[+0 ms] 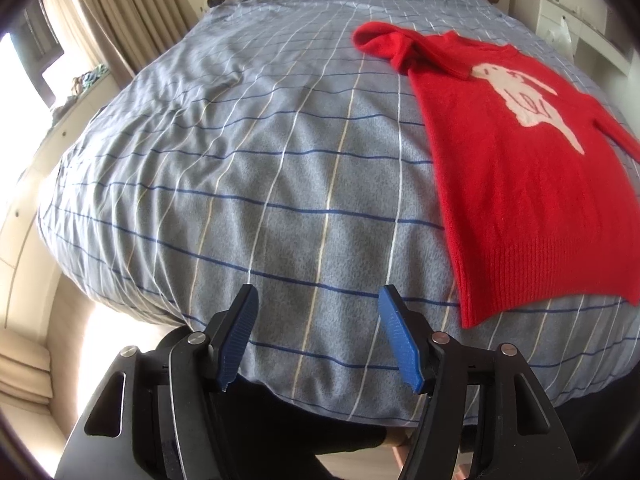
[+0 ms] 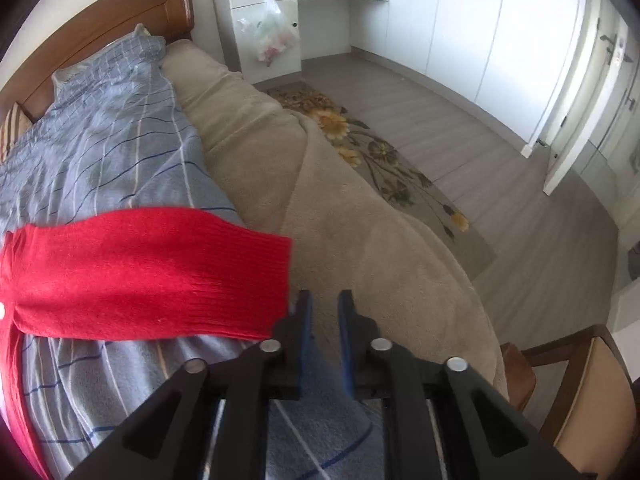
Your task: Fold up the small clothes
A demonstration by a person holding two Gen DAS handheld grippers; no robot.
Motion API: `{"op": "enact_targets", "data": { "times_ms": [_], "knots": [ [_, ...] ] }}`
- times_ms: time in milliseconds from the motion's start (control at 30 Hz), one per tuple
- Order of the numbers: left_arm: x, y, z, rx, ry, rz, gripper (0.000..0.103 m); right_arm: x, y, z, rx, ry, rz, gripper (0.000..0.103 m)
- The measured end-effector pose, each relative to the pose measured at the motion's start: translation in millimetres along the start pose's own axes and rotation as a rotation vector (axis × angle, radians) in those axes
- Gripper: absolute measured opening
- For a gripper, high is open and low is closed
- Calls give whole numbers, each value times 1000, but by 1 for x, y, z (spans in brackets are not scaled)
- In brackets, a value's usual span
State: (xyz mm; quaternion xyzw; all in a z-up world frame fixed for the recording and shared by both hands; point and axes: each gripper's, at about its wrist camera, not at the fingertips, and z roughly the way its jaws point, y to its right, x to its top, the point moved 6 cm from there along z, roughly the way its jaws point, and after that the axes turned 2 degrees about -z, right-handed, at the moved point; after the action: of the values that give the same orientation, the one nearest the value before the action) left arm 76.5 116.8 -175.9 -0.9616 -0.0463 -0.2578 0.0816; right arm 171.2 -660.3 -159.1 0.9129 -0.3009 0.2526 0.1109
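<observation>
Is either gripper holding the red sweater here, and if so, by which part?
Nothing is held. The left gripper is open over the bedspread; the right gripper is open beside the red sweater sleeve cuff, not clamping it.

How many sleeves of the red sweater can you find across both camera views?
2. One sleeve lies bunched at the sweater's far left shoulder in the left wrist view. The other sleeve stretches flat across the bedcover, its cuff beside the right gripper.
</observation>
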Motion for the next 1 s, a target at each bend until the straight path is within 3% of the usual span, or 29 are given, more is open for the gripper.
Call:
{"op": "enact_targets", "data": {
  "times_ms": [67, 133, 267, 367, 500, 633, 733, 900, 1000],
  "knots": [
    [2, 1, -2, -10, 21, -5, 85, -10, 8, -16, -47, 53, 36, 52],
    [6, 1, -3, -10, 49, -9, 90, -22, 3, -45, -42, 142, 42, 52],
    [24, 4, 2, -28, 96, -30, 91, -60, -29, -112, 40, 325, 2, 76],
    [46, 2, 14, -34, 132, -73, 91, -95, -57, -143, 118, 382, -33, 80],
    [72, -7, 39, -3, 167, -135, 93, -141, -88, -149, 172, 377, -112, 80],
    [77, -10, 74, 43, 119, -112, 94, -173, -97, -128, 158, 330, -154, 80],
    [72, -14, 88, 37, 116, -129, 103, -188, -96, -107, 161, 270, -166, 80],
    [64, -18, 93, -40, 150, -175, 103, -197, -94, -102, 168, 280, -183, 85],
    [68, -14, 88, -32, 83, -119, 102, -199, -90, -98, 188, 275, -146, 88]
  ]
}}
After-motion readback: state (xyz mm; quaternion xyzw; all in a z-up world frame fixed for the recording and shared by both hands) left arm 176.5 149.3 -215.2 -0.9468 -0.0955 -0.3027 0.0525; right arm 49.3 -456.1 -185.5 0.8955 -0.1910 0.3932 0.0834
